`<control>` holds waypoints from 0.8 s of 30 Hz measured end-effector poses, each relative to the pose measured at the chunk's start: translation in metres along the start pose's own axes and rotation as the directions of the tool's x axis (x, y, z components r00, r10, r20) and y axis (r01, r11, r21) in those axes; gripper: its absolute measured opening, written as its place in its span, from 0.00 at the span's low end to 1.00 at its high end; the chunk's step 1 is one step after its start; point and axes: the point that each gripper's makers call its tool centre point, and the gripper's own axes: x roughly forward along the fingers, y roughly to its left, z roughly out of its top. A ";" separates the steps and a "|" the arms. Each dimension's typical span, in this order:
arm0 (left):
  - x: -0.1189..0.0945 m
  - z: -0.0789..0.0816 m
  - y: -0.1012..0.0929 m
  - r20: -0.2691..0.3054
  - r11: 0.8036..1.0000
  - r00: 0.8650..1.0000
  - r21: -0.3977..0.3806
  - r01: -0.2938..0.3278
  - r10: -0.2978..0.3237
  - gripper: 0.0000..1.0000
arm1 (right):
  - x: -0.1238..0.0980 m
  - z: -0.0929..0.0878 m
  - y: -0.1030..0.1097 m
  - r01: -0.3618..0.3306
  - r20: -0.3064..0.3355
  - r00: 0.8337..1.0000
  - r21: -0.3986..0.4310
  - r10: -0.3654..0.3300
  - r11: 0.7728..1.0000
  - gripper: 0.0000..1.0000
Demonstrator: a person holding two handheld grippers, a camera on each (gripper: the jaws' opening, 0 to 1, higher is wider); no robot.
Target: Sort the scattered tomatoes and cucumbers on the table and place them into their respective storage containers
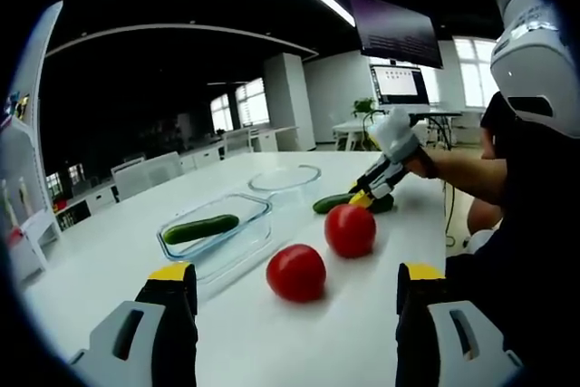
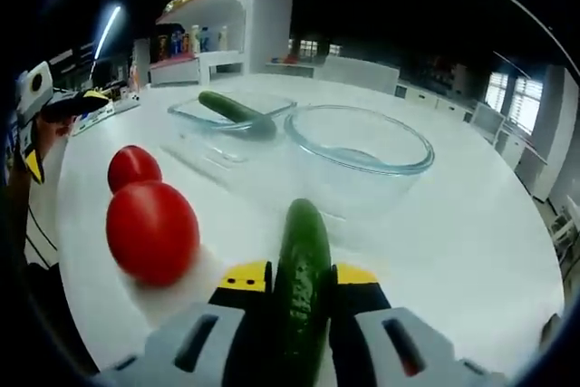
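Cucumber (image 2: 304, 278) sits clamped in right tongs (image 2: 299, 283), just before the bowl (image 2: 358, 147); left tongs (image 1: 290, 280) gape. Next, carry it to the tray (image 2: 227, 124).

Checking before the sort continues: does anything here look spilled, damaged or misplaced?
Nothing stands out. One cucumber lies in the rectangular container, the round bowl is upright, two tomatoes sit intact on the table, and the right gripper holds a second cucumber.
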 end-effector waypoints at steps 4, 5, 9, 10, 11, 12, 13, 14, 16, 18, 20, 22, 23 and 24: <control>-0.001 0.001 0.000 0.002 1.000 1.000 -0.001 -0.001 0.001 0.90 | -0.001 0.000 0.000 0.005 -0.004 1.000 0.003 -0.004 1.000 0.19; -0.001 0.001 0.000 0.002 1.000 1.000 -0.001 -0.002 0.002 0.90 | -0.002 0.001 0.000 0.005 0.000 1.000 0.006 -0.005 1.000 0.19; -0.001 0.000 -0.001 0.000 1.000 1.000 -0.001 0.000 0.000 0.90 | -0.007 0.004 -0.001 0.003 0.011 1.000 0.018 -0.003 1.000 0.19; -0.001 0.000 -0.001 0.000 1.000 1.000 -0.001 0.000 0.000 0.90 | -0.008 0.006 -0.001 0.005 0.016 1.000 0.017 -0.006 1.000 0.19; -0.001 0.000 -0.001 0.000 1.000 1.000 -0.001 0.000 0.000 0.90 | -0.009 0.008 -0.002 0.008 0.021 1.000 0.015 -0.008 1.000 0.19; 0.000 0.000 -0.001 0.000 1.000 1.000 -0.001 0.000 0.000 0.90 | -0.010 0.009 -0.002 0.009 0.022 1.000 0.014 -0.009 1.000 0.18; 0.000 0.001 -0.002 0.000 1.000 1.000 0.000 0.002 -0.002 0.90 | -0.012 0.011 -0.003 0.010 0.029 1.000 0.012 -0.010 1.000 0.18; 0.000 0.001 -0.002 0.001 1.000 1.000 0.001 0.003 -0.003 0.90 | -0.013 0.012 -0.003 0.011 0.033 0.999 0.011 -0.011 1.000 0.18; 0.000 0.001 -0.003 0.002 1.000 1.000 0.001 0.003 -0.003 0.90 | -0.016 0.017 -0.002 0.012 0.047 0.999 0.007 -0.012 1.000 0.18; 0.000 0.001 -0.003 0.001 1.000 1.000 0.002 0.002 -0.002 0.90 | -0.018 0.020 0.000 0.009 0.054 0.998 0.003 -0.009 1.000 0.18; -0.001 0.001 -0.002 0.001 1.000 1.000 0.002 0.001 -0.001 0.90 | -0.020 0.024 0.000 0.007 0.064 0.998 -0.002 -0.007 1.000 0.18; -0.001 0.001 -0.002 0.000 1.000 1.000 0.003 0.000 0.000 0.90 | -0.023 0.028 0.001 0.005 0.072 0.997 -0.006 -0.004 1.000 0.18; -0.002 0.001 -0.002 0.000 1.000 1.000 0.003 -0.001 0.001 0.90 | -0.024 0.031 0.000 0.003 0.079 0.997 -0.007 -0.002 1.000 0.18; -0.002 0.001 -0.002 -0.001 1.000 1.000 0.004 -0.001 0.001 0.90 | -0.025 0.033 0.000 0.001 0.083 0.997 -0.006 -0.001 1.000 0.18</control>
